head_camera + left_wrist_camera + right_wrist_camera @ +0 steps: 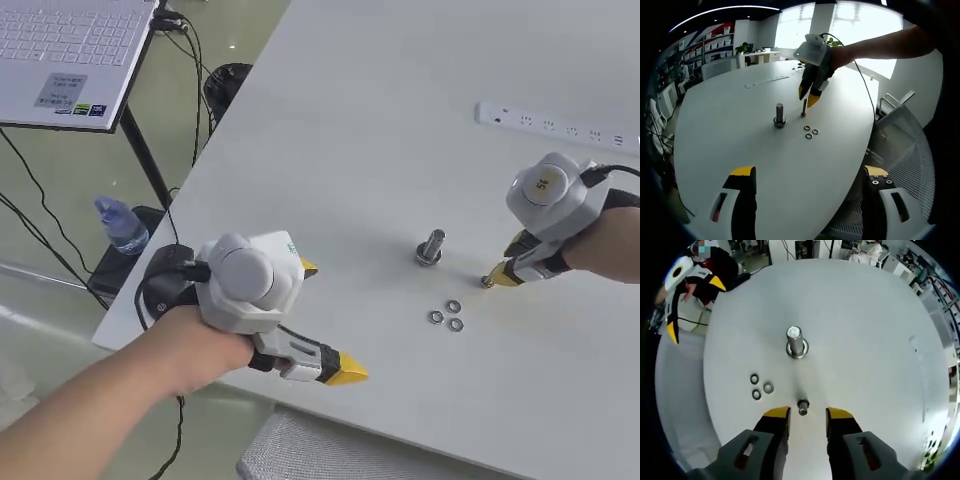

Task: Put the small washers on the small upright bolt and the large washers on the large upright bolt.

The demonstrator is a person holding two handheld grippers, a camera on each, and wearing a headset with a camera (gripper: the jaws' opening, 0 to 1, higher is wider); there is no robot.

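Three washers (760, 386) near-left of small bolt (803, 405): light, hard, slippery, flat on surface (865, 340); pinch across rim. Right tool (807, 416) open at bolt; left tool (808, 172) open, empty.

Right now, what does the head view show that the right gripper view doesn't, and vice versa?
Head view adds a laptop and a water bottle. Right gripper view adds the clear gap between its own fingers, lined up on the small bolt. Both share that bolt, the large bolt, three loose washers and the left gripper.
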